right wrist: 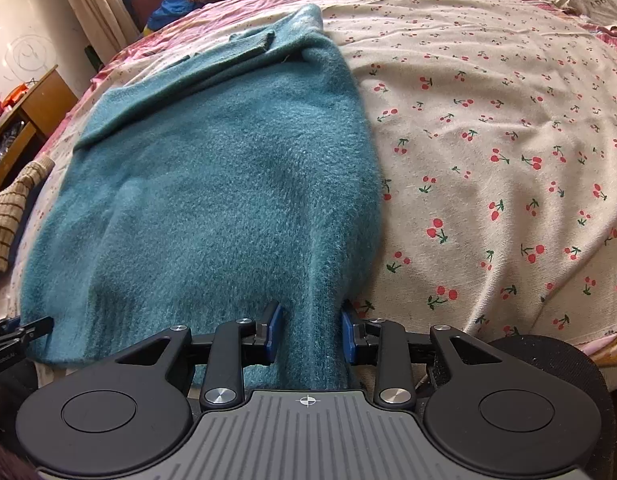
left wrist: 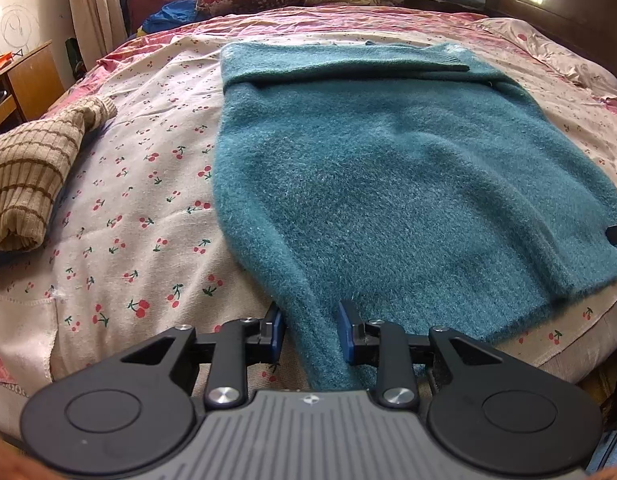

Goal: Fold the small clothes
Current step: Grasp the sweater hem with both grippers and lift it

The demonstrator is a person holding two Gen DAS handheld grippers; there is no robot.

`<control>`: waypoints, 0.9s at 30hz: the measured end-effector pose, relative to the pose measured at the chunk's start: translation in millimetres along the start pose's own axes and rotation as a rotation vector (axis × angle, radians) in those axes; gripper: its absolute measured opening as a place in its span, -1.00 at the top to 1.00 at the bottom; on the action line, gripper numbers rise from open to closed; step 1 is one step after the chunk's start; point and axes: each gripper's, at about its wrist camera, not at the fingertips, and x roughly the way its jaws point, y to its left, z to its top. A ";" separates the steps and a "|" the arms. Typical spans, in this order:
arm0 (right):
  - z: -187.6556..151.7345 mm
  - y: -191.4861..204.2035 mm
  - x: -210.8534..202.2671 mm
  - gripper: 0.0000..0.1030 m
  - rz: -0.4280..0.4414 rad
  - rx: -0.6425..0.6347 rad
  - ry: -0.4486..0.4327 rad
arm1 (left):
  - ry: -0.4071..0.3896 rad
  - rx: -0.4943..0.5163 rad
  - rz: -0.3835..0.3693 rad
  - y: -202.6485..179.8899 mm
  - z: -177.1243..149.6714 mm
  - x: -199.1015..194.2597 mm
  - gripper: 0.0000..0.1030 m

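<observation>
Both grippers, left gripper (left wrist: 311, 330) and right gripper (right wrist: 308, 330), pinch the fuzzy teal knitted sweater's (left wrist: 388, 168) near-edge hem corners; lifting evenly should keep the fold square.

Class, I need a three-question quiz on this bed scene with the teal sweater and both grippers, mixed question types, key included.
1. True or false: the teal sweater lies on a bare wooden floor.
2. What does each gripper hold? A) pillow B) sweater hem C) nothing
3. Name the garment lying left of the sweater.

Key: 1 false, it lies on the cherry-print sheet. 2 B, left gripper and right gripper both. 3 striped beige top.
</observation>
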 end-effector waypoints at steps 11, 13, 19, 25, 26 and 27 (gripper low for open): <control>-2.0 -1.9 -11.2 0.69 0.039 0.017 -0.046 | -0.010 -0.003 0.001 0.4 0.8 -3.9 0.57; -1.9 -3.4 -14.9 0.72 0.063 0.027 -0.059 | -0.012 -0.012 -0.003 1.5 1.2 -5.6 0.62; 0.6 -5.1 -19.0 0.74 0.123 0.073 -0.078 | -0.032 -0.021 -0.015 2.2 2.7 -13.0 0.65; 7.2 -11.7 -25.4 0.75 0.241 0.164 -0.104 | -0.051 -0.119 -0.090 19.4 15.3 -23.9 0.66; 9.6 -13.0 -26.5 0.75 0.262 0.180 -0.111 | -0.056 -0.132 -0.100 21.6 18.9 -25.7 0.66; 11.7 -14.0 -27.6 0.75 0.282 0.195 -0.117 | -0.063 -0.143 -0.109 23.5 22.7 -27.4 0.66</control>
